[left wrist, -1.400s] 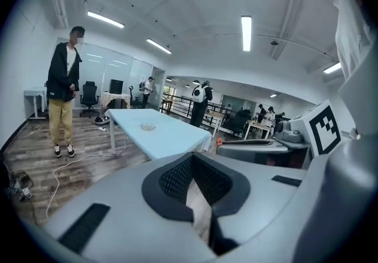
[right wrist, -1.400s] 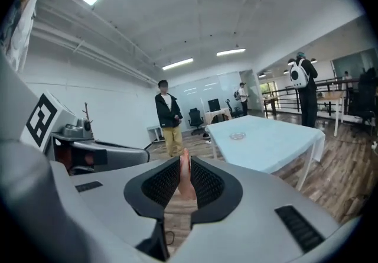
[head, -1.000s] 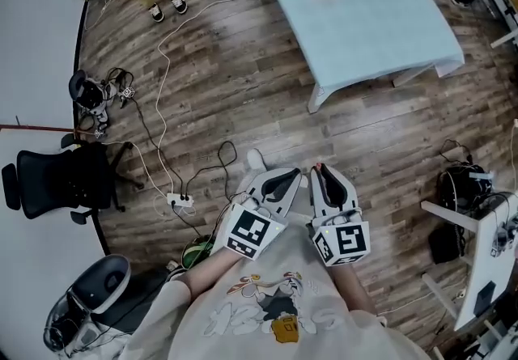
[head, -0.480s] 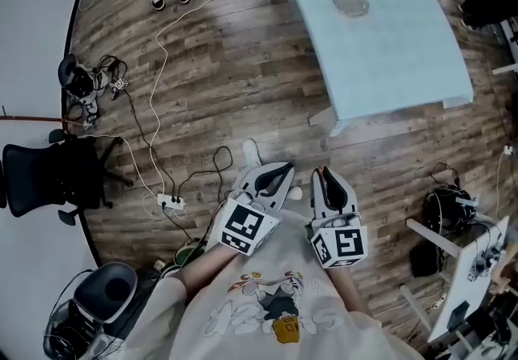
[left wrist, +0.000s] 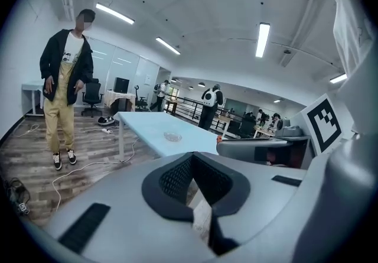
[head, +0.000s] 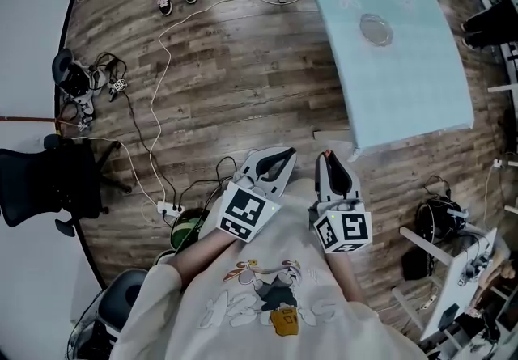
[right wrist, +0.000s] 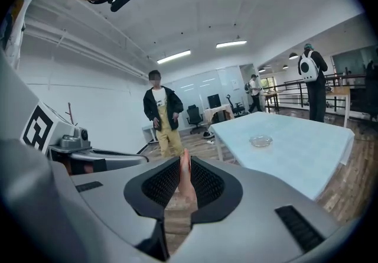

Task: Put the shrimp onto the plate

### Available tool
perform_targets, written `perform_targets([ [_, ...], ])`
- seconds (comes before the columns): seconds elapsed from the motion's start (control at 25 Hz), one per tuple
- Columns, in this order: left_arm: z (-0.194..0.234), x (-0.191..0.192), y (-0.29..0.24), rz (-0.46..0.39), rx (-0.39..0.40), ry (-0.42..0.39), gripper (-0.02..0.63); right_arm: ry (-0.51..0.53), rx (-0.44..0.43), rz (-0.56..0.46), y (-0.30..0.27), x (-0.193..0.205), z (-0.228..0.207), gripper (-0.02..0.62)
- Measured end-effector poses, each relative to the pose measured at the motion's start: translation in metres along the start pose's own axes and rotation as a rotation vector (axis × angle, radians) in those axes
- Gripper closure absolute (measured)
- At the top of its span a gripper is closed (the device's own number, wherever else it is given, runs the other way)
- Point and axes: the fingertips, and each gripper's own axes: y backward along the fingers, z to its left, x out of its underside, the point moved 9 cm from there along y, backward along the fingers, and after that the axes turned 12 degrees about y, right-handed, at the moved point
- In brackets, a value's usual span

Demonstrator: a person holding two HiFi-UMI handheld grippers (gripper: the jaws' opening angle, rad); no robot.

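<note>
The person is standing on the wooden floor (head: 243,83) well short of the table (head: 405,99), keeping both tools tucked close to the chest, probably so the load is riding steady during the walk over. The right gripper (head: 327,158) is clamping its jaws on the shrimp (right wrist: 185,178), a thin pinkish piece standing upright between the pads with its tip poking out toward the table; the tight pinch is likely keeping the small, slippery thing from sliding out. The left gripper (head: 278,159) is carrying its jaws closed at the tips with nothing clearly gripped; a pale patch is showing low in the gap, and I cannot tell what it is. The plate (head: 376,29), a small clear dish, is sitting out on the table, well apart from both tools and empty as far as can be seen. Judging by this, the shrimp is being carried and the placing is not yet begun; the next move is calling for an approach to the table.
</note>
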Motion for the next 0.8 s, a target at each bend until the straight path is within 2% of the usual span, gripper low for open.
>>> perform_targets([
  [0.32, 0.03, -0.016, -0.013, 0.011, 0.051, -0.009, 0.598, -0.024, 0.064, 0.012, -0.023, -0.007, 0.001, 0.522],
  [0.52, 0.054, -0.028, -0.035, 0.035, 0.05, -0.025, 0.598, -0.087, 0.073, 0.032, -0.051, 0.0, -0.015, 0.522],
  [0.8, 0.094, -0.062, -0.091, 0.056, 0.044, -0.049, 0.598, -0.084, 0.082, 0.018, -0.118, -0.02, -0.056, 0.522],
])
